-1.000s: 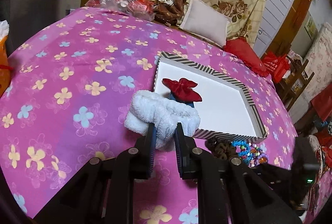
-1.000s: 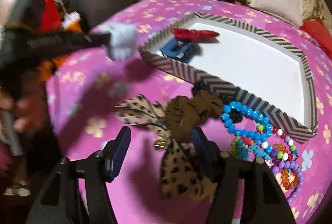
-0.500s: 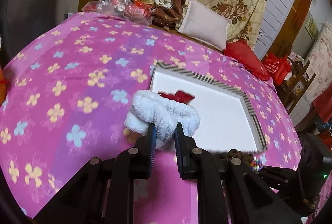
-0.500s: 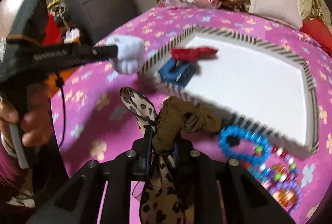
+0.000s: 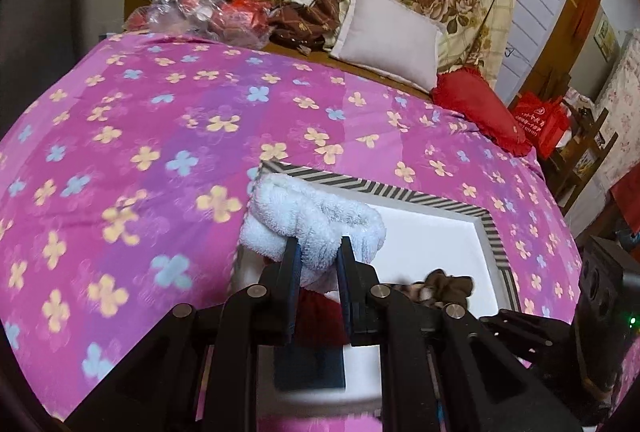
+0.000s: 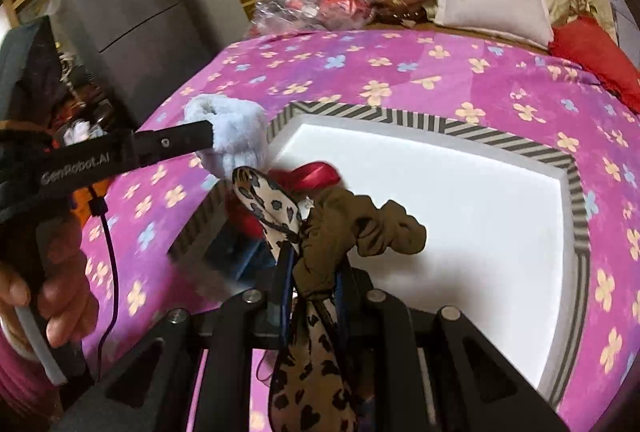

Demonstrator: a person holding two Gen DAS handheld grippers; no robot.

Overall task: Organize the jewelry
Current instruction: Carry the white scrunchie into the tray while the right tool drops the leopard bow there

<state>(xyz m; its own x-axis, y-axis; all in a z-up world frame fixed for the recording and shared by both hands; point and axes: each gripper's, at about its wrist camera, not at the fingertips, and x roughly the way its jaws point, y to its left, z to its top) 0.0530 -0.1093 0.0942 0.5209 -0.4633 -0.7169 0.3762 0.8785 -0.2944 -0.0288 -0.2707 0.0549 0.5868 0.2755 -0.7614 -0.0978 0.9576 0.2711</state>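
Observation:
My left gripper (image 5: 318,252) is shut on a fluffy white scrunchie (image 5: 312,216) and holds it over the near-left corner of the white tray with a striped rim (image 5: 400,190). A red bow (image 5: 320,316) on a blue card (image 5: 310,368) lies in the tray below it. My right gripper (image 6: 310,272) is shut on a brown scrunchie with a leopard-print bow (image 6: 344,228) and holds it above the tray's (image 6: 460,128) left part. The left gripper with the white scrunchie (image 6: 232,136) shows in the right wrist view, at the tray's left corner.
The tray lies on a bed with a pink flowered cover (image 5: 140,152). Pillows (image 5: 388,36), a red cushion (image 5: 476,108) and plastic bags (image 5: 208,8) lie at the far edge. A grey cabinet (image 6: 120,20) stands left of the bed.
My right gripper shut on the brown leopard scrunchie, lifted it off the cover and carried it over the tray. My left gripper moved forward with the white scrunchie to the tray's corner.

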